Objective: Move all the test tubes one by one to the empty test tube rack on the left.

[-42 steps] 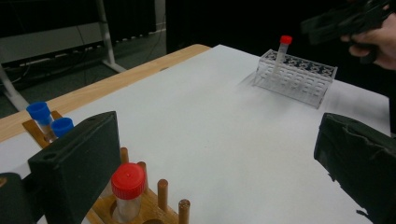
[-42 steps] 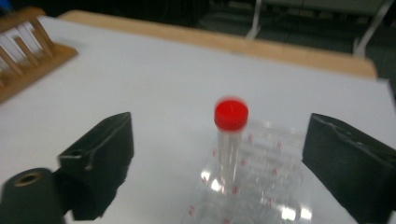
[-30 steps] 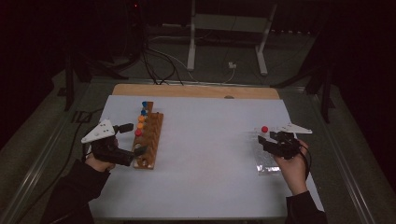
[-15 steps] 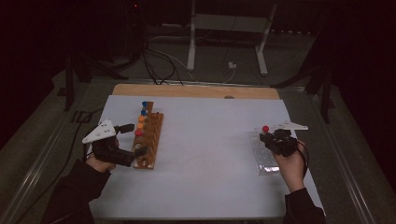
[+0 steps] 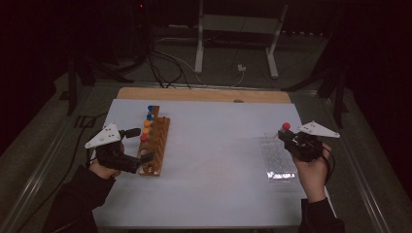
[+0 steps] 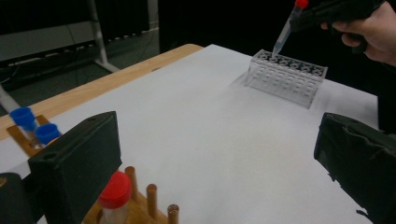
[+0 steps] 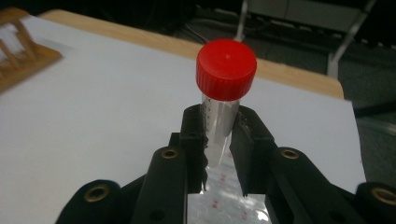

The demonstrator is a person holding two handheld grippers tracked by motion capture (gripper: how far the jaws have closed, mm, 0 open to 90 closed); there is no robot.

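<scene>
Tube (image 7: 219, 122) tip hidden behind right gripper (image 7: 218, 140) (cap visible).

Bare white mat (image 5: 214, 145) lies open between the wooden rack (image 5: 156, 145) and clear rack (image 5: 278, 156).

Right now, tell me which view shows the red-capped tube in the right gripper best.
The right gripper view: the red-capped tube stands close up, clamped between the jaws. The left gripper view shows it far off above the clear rack; the high view shows little more than its red cap.
</scene>
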